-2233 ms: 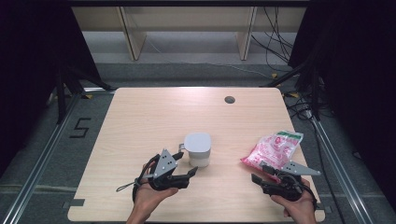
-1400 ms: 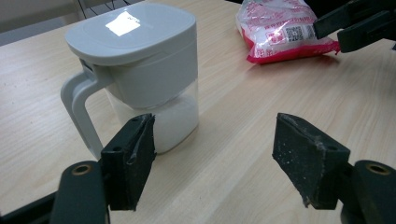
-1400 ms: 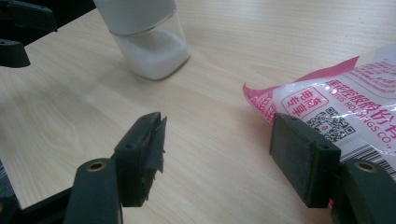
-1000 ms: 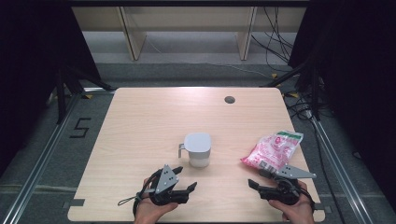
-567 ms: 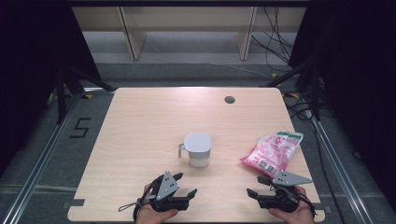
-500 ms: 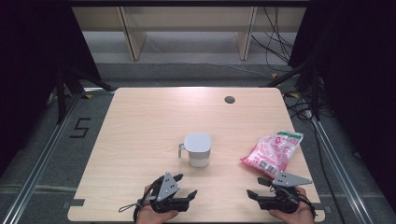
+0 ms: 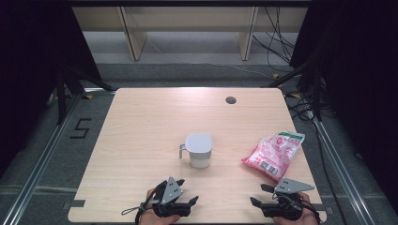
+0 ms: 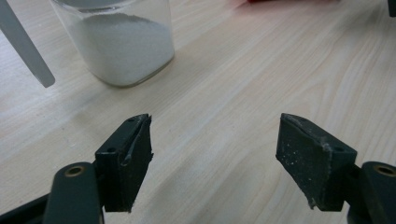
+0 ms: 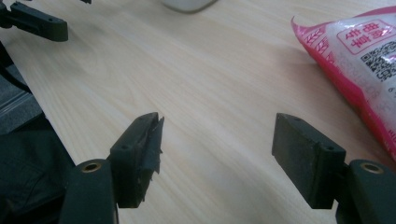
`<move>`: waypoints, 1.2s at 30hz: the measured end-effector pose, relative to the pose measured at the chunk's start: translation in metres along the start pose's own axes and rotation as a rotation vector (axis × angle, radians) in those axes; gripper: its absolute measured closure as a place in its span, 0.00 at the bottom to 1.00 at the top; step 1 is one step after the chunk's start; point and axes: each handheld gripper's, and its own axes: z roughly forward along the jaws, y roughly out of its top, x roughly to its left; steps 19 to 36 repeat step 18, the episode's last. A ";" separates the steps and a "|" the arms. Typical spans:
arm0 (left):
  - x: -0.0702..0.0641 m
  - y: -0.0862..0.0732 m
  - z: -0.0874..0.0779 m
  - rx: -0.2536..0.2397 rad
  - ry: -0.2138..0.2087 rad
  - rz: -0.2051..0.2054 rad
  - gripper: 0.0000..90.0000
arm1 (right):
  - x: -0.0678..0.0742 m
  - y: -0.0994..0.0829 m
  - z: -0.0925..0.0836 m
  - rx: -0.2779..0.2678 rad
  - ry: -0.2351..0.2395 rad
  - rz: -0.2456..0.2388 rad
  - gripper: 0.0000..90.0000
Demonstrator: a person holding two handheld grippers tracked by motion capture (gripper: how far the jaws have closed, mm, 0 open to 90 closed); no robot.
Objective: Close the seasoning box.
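Dark curtains hemmed a pale wooden table (image 7: pixel 155 126) whose top carried a small round hole (image 7: pixel 230 100) toward twelve o'clock. At about four o'clock from the table's centre lay a pink-and-white packet (image 7: pixel 273 153), flat on the wood with its printed face up. Just short of the centre stood a lidded clear jug (image 7: pixel 198 150), its handle turned to nine o'clock; the left gripper view showed it partly filled with white grains (image 8: pixel 126 44).

Both of the person's hands rested low at the six o'clock edge, well apart from each other. The left gripper (image 7: pixel 187 192) sat at roughly seven o'clock, aimed at about one o'clock toward the jug, its jaws spread wide over bare wood and holding nothing. The right gripper (image 7: pixel 259 194) sat at roughly five o'clock, just short of the packet, with its tips turned toward ten o'clock. Its jaws also stood well apart and empty; in the right gripper view the packet's near corner lay beside the right-hand pad without touching it.
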 end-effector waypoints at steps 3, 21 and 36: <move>0.000 -0.002 0.002 0.011 0.006 0.009 0.29 | -0.002 -0.002 0.000 0.018 -0.001 -0.034 0.37; 0.005 -0.004 0.003 0.032 0.017 0.005 0.29 | 0.002 -0.004 0.000 0.049 -0.019 -0.056 0.36; 0.005 -0.004 0.003 0.032 0.017 0.005 0.29 | 0.002 -0.004 0.000 0.049 -0.019 -0.056 0.36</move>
